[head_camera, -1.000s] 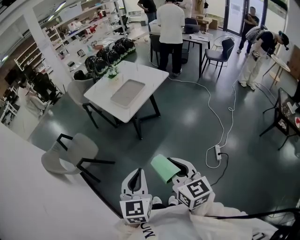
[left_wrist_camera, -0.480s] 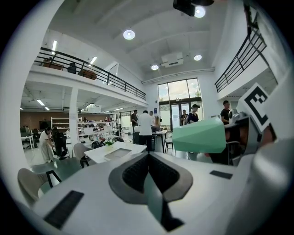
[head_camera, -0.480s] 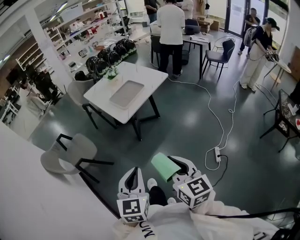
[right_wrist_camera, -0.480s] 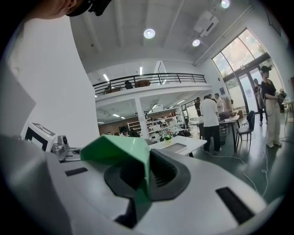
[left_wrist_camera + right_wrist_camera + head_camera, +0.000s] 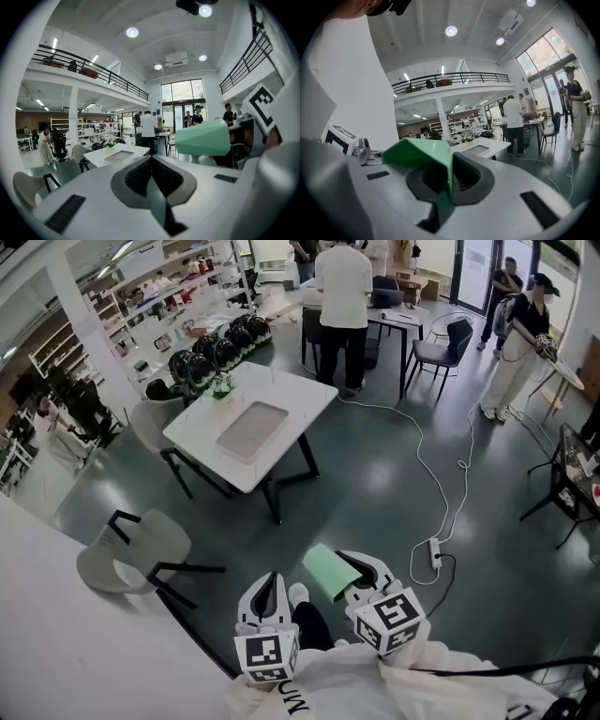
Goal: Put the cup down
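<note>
A mint-green cup [image 5: 325,574] lies on its side in my right gripper [image 5: 352,572], which is shut on its rim and held low over the dark floor. In the right gripper view the cup's wall [image 5: 421,149] is pinched between the pads of the right gripper [image 5: 449,177]. My left gripper [image 5: 273,583] rides beside it on the left, shut with nothing in it. The left gripper view shows the left gripper's [image 5: 151,165] jaws pressed together, with the cup [image 5: 202,138] off to the right. A white table [image 5: 292,395] with a grey tray [image 5: 253,427] stands ahead.
Grey chairs [image 5: 134,551] stand by the near left and behind the table [image 5: 150,418]. A white cable and power strip [image 5: 434,547] lie on the floor to the right. People stand at desks at the back [image 5: 343,296]. A shoe [image 5: 298,596] shows between the grippers.
Both grippers have drifted a little forward toward the table, the cup still gripped. A shoe has stepped into view between them. The person at the far right has straightened up.
</note>
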Tool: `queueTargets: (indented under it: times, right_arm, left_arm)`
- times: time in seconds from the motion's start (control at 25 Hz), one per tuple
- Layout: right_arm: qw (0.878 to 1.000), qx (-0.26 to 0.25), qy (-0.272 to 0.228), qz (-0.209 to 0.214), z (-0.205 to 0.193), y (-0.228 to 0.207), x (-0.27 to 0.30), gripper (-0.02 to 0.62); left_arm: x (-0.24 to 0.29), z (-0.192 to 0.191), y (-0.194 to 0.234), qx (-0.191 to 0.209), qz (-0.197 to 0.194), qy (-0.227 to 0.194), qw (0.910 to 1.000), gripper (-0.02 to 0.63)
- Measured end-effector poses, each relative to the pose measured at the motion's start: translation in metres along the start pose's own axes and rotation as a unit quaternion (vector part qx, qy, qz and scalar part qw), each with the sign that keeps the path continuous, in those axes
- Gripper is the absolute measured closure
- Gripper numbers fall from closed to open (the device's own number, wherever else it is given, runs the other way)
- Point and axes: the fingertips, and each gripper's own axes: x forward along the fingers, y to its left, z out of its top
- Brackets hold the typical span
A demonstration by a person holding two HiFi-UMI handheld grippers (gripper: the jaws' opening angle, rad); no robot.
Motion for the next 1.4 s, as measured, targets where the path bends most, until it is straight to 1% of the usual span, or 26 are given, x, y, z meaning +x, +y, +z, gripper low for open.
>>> queueTargets:
  times: [0.32, 0.56, 0.84, 1.12, 1.4]
  right_arm:
    - [1.0, 0.003, 0.003, -0.004, 0.005, -0.011, 0.043, 0.575]
    - [1.0, 0.007, 0.014, -0.013, 0.009, -0.021, 0.085, 0.575]
    - [1.0, 0.0, 0.027, -0.01, 0.023, -0.019, 0.145, 0.575]
    - [0.999, -0.009, 0.03, -0.012, 0.043, -0.013, 0.202, 0.575]
    - [0.999, -0.007, 0.033, -0.024, 0.05, -0.028, 0.248, 0.575]
  left_arm:
    - [0.037, 0.001, 0.033, -0.007, 0.002, 0.007, 1.0, 0.595]
    - [0.073, 0.012, 0.058, -0.01, -0.009, 0.005, 0.9999, 0.595]
    - [0.114, 0.021, 0.101, -0.024, -0.014, 0.012, 0.9995, 0.595]
    - [0.147, 0.033, 0.149, -0.03, -0.016, 0.014, 0.9993, 0.596]
    - [0.187, 0.039, 0.18, -0.029, -0.022, 0.018, 0.9992, 0.595]
